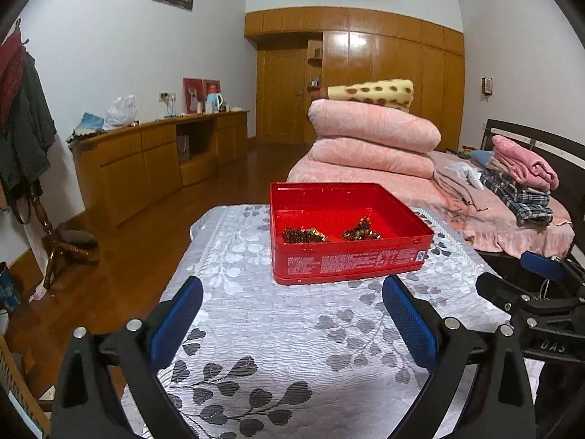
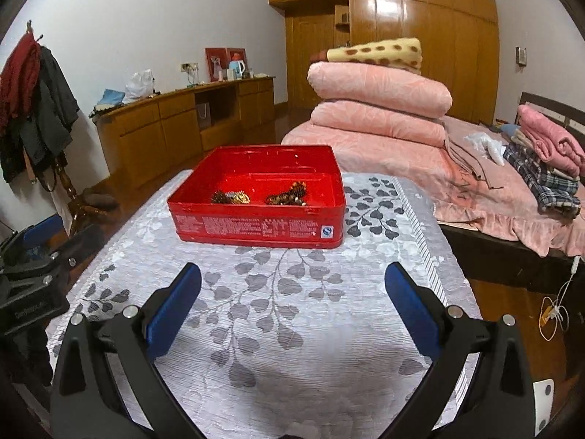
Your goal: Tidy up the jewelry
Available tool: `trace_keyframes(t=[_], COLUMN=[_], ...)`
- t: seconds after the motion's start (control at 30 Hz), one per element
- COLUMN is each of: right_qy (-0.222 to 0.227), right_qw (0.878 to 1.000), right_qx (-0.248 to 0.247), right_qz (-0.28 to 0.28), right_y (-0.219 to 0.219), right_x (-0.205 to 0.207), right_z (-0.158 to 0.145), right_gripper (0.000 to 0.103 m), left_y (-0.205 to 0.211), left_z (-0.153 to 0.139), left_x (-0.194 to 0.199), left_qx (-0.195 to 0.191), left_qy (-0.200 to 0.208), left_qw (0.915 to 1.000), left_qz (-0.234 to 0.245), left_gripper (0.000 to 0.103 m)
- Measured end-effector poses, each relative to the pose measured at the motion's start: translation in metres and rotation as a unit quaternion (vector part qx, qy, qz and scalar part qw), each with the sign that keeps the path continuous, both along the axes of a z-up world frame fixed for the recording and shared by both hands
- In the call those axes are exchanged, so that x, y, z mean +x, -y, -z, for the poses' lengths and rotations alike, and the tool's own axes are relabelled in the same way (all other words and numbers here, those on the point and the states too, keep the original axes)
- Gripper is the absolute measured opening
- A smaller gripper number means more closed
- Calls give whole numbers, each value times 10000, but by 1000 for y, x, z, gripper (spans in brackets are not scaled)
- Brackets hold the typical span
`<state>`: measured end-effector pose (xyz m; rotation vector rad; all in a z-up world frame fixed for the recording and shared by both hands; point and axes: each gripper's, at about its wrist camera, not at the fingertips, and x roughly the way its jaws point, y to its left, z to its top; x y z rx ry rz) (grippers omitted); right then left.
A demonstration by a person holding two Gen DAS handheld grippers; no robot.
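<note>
A red tin box [image 1: 347,267] [image 2: 256,230] stands open on the table with the grey leaf-patterned cloth [image 1: 292,329] [image 2: 292,292]. Inside lie two heaps of jewelry: a gold-brown one on the left [image 1: 303,235] [image 2: 230,197] and a dark beaded one on the right [image 1: 362,232] [image 2: 289,194]. My left gripper [image 1: 292,289] is open and empty, short of the box's near wall. My right gripper [image 2: 292,274] is also open and empty, a little nearer than the box. Each gripper shows at the edge of the other's view, the right one [image 1: 541,292] and the left one [image 2: 33,256].
A bed [image 1: 493,212] [image 2: 493,190] with stacked pink quilts and folded clothes lies close to the table's right side. A wooden cabinet [image 1: 153,161] runs along the left wall, with a coat stand [image 1: 25,128] nearer. A white cable [image 2: 555,307] lies on the floor at right.
</note>
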<state>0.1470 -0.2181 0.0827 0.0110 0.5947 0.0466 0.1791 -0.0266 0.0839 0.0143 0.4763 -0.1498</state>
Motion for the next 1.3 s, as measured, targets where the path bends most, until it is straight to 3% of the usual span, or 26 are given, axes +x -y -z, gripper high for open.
trace_keyframes(t=[0.53,1.3], right_qy=[590,1227], right_qw=[9981,9923], right_qx=[66,52], right_qz=[-175,-170], right_y=[-8,-6], right_x=[-31,-58], right_z=[-28,-53], right_gripper=[97,97], left_y=[-1,-4], left_z=[-21,-47], left_x=[-34,-61], left_qx=[-6,-136], left_qy=[612,1169], left_qw=[9981,9930], left_qz=[-60,-31], left_gripper=[96,96])
